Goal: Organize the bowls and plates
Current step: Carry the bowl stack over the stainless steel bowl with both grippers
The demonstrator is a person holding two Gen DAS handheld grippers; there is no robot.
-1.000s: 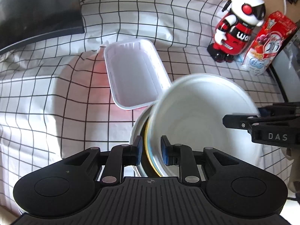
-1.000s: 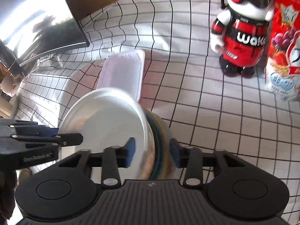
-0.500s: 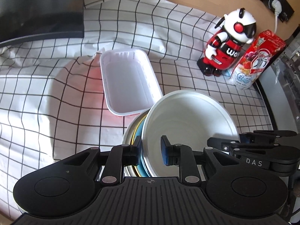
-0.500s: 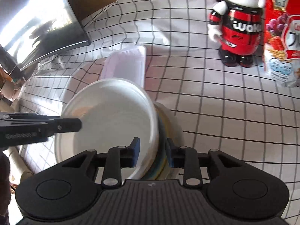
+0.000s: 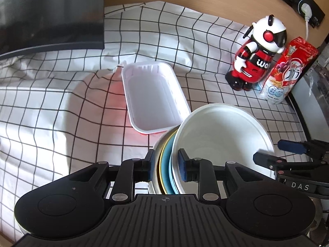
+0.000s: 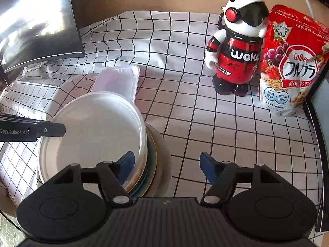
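While the left tongs (image 5: 165, 167) are clamping the near rims of a tilted stack of dishes, their blue pads are pressing from both sides on a white bowl (image 5: 224, 135) that is leaning at the front, with a blue plate (image 5: 165, 160) and a yellow-rimmed plate (image 5: 160, 158) nested behind it and a larger white plate (image 5: 156, 150) at the back. The stack is standing almost on edge over the checked cloth (image 5: 51, 107), with its lower edge hidden behind the tongs. The right tongs (image 6: 167, 165) are gaping wide and gripping nothing; their left pad is sitting in front of the white bowl's rim and their right pad is hanging clear over the cloth, so the stack's edge is lying between the spread fingers, though I cannot tell whether the left pad is touching the bowl. In the left wrist view the right tongs' tips are reaching in beside the bowl's far rim. Just behind the stack, a white rectangular plastic tray (image 5: 151, 97) is lying open side up on the cloth. Farther back, near the wooden wall, a red, black and white robot figure (image 6: 236, 53) is standing upright beside a red Calbee granola bag (image 6: 292, 61). A dark monitor (image 5: 49, 14) is sitting at the cloth's far left corner.
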